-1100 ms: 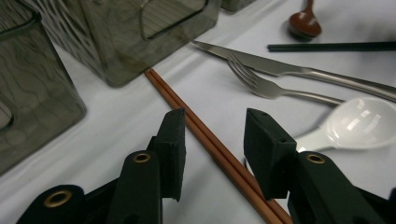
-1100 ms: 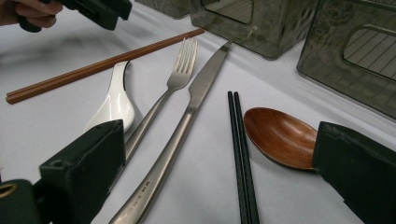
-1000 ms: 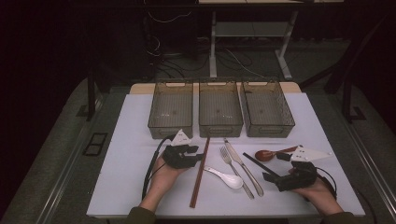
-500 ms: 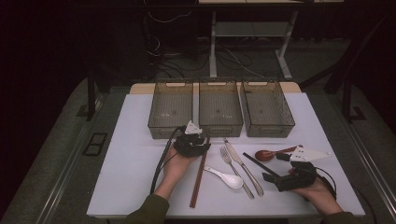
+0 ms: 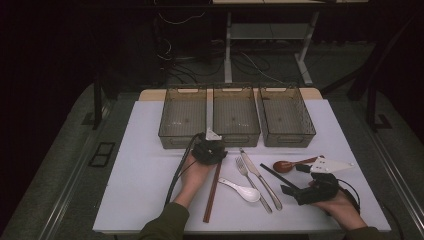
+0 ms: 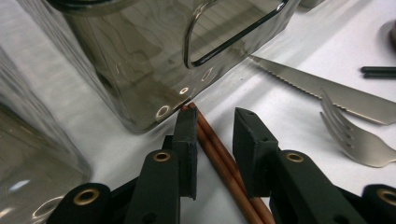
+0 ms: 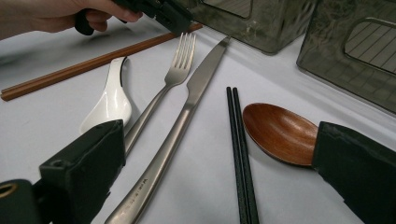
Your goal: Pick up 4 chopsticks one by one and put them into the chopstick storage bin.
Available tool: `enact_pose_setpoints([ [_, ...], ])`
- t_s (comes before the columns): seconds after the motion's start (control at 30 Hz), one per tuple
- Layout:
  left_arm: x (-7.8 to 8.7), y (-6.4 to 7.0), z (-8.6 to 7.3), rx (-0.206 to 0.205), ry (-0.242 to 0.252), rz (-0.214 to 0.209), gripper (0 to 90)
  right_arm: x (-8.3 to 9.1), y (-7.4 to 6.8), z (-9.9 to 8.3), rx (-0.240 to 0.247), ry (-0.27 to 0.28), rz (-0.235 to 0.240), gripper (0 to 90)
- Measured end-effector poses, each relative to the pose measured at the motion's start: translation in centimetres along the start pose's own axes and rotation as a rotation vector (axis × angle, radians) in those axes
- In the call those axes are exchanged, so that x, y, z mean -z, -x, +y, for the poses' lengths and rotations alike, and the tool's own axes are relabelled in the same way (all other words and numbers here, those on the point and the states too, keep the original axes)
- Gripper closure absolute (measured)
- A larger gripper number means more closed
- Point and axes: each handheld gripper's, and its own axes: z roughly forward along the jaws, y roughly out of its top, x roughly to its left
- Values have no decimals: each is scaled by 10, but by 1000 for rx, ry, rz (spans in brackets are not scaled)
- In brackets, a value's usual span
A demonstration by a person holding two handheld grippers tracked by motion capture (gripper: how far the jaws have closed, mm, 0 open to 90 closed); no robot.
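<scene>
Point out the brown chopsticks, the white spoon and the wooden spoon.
brown chopsticks [image 6: 219, 156]: left gripper view, upper shafts between the open jaws.
white spoon [image 7: 108, 103]: right gripper view, inside of its bowl.
wooden spoon [image 7: 279, 131]: right gripper view, hollow of its bowl.

Seen from high above the near edge of the desk, looking forward and down across three bins toward the dark room beyond. From the left tool, a close, low look along brown chopsticks toward a bin wall, knife and fork at right. From the right tool, low over the desk, facing the same knife, fork and chopsticks, with the left tool farther off.
</scene>
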Motion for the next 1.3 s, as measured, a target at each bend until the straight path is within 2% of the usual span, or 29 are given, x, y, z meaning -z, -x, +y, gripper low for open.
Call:
enact_pose_setpoints([
  [0.63,-1,2,1,-37,-3,20,743,-1,0,0,-2,-5,1,27],
  [1.07,-1,0,1,-24,-9,0,776,-1,0,0,-4,-6,4,27],
  [1.3,-1,-1,2,-41,-15,-14,790,-2,0,0,-6,-7,5,27],
])
